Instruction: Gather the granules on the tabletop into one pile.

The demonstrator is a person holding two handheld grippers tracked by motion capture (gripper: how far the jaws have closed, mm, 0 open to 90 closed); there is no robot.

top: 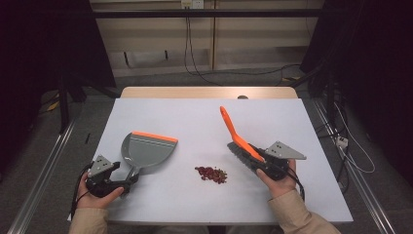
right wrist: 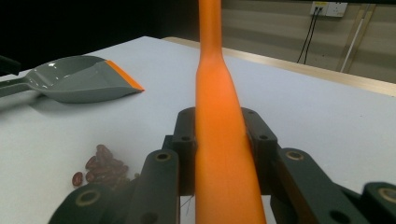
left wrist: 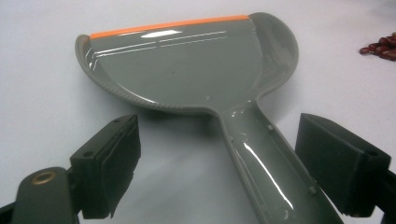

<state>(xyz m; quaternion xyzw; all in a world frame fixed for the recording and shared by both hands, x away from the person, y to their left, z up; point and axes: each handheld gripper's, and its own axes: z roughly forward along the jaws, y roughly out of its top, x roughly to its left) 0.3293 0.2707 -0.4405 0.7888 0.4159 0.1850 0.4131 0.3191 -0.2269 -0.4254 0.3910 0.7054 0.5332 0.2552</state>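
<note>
Your right gripper (top: 260, 163) clamps the orange-handled brush (top: 237, 139) beside the red beans (top: 211, 174). Left gripper (top: 127, 181) jaws stand released astride the grey plastic dustpan (top: 146, 152) handle. Next: clench them.

We see a pale grey-white surface (top: 204, 117) spanning the middle of the high view, with a strip of light wood edging along its far side in the upper centre of the frame. A grey dustpan (top: 146, 152) with an orange lip lies flat on it at the left centre, handle toward the lower left. A small heap of dark red beans (top: 211, 174) lies just below the centre, well apart from the dustpan. The grey bristles of a brush (top: 242, 154) meet the surface at the right of centre.
</note>
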